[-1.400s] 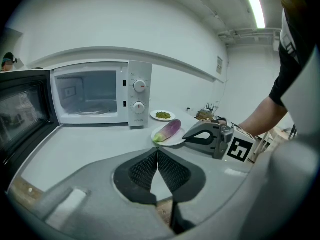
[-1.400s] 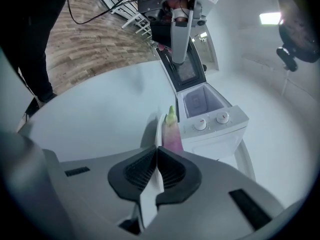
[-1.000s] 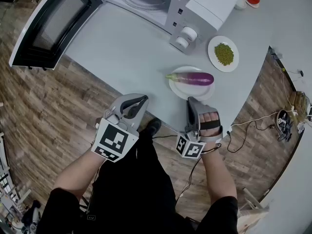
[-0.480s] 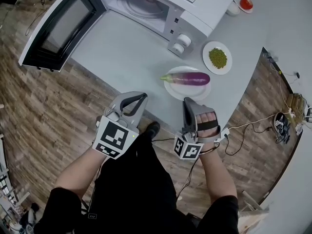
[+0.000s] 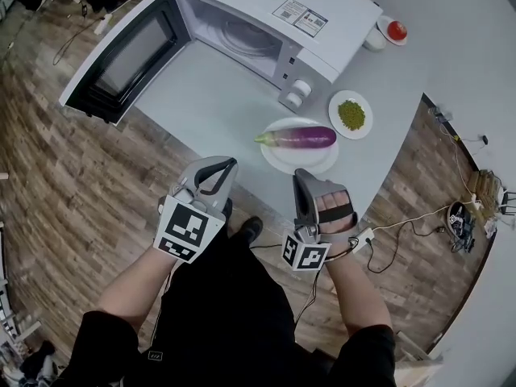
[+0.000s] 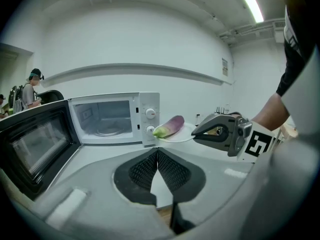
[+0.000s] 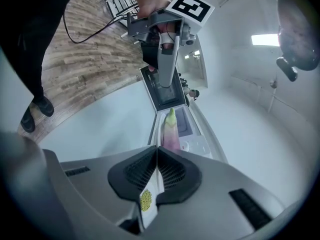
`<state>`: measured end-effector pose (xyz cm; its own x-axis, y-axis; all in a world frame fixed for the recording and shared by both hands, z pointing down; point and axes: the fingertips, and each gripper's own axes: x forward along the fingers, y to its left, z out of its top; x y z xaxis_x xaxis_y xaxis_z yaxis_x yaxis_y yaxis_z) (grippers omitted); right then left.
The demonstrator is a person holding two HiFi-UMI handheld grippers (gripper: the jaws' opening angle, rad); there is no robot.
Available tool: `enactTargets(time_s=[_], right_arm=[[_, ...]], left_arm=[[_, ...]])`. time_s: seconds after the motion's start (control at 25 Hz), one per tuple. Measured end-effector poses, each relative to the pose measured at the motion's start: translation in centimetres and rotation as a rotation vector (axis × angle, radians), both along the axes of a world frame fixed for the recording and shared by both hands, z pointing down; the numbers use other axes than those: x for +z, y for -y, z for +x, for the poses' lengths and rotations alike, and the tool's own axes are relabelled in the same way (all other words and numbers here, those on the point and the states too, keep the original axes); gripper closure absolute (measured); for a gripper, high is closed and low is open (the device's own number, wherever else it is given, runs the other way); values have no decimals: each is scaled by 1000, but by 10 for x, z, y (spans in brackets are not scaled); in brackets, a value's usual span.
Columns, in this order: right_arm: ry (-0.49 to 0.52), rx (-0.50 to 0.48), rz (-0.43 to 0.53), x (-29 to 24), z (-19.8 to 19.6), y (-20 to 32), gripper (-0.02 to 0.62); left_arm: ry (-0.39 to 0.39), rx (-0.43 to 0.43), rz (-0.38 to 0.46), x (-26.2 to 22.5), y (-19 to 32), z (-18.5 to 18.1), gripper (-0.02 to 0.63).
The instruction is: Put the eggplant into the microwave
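A purple eggplant (image 5: 294, 138) with a green stem end lies on a white plate (image 5: 300, 164) on the grey table, in front of the microwave's knobs. The white microwave (image 5: 274, 10) stands at the back, and its door (image 5: 121, 55) swings wide open to the left. Both grippers hover off the table's near edge. My left gripper (image 5: 229, 164) is shut and empty, left of the plate. My right gripper (image 5: 299, 176) is shut and empty, just short of the plate. In the left gripper view the eggplant (image 6: 170, 125) sits beyond the shut jaws. It (image 7: 170, 131) also shows in the right gripper view.
A small plate of green peas (image 5: 350, 114) lies right of the eggplant, and a white bowl with a tomato (image 5: 393, 30) stands further back. The table (image 5: 201, 95) has bare room before the microwave's opening. Wood floor and cables (image 5: 403, 224) lie below the table's edge.
Both grippers have risen a little in front of the table's edge, still shut. The head view has shifted and takes in more of the microwave. The eggplant has stayed on its plate.
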<state>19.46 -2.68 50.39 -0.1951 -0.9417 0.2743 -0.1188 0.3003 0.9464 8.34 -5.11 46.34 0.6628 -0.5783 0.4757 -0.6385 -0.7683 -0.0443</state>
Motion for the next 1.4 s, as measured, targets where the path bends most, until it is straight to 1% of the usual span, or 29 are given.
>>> enactTargets(time_s=[0.2, 0.4, 0.72, 0.92, 1.2, 1.4], right_arm=[[-5, -48, 20, -14, -14, 0, 574], [0, -72, 30, -29, -35, 8, 574], [1, -89, 50, -46, -81, 33, 574], [15, -72, 57, -53, -112, 51, 574], [23, -41, 72, -55, -145, 87, 574], [18, -10, 82, -58, -168, 110, 574]], left_arm=[[-16, -40, 29, -15, -7, -11, 598], [-20, -62, 40, -27, -9, -30, 598], [-36, -78, 91, -47, 13, -69, 598], [-34, -62, 114, -59, 31, -93, 598], [-20, -31, 116, -59, 58, -120, 598], [-32, -2, 130, -61, 78, -140, 598]])
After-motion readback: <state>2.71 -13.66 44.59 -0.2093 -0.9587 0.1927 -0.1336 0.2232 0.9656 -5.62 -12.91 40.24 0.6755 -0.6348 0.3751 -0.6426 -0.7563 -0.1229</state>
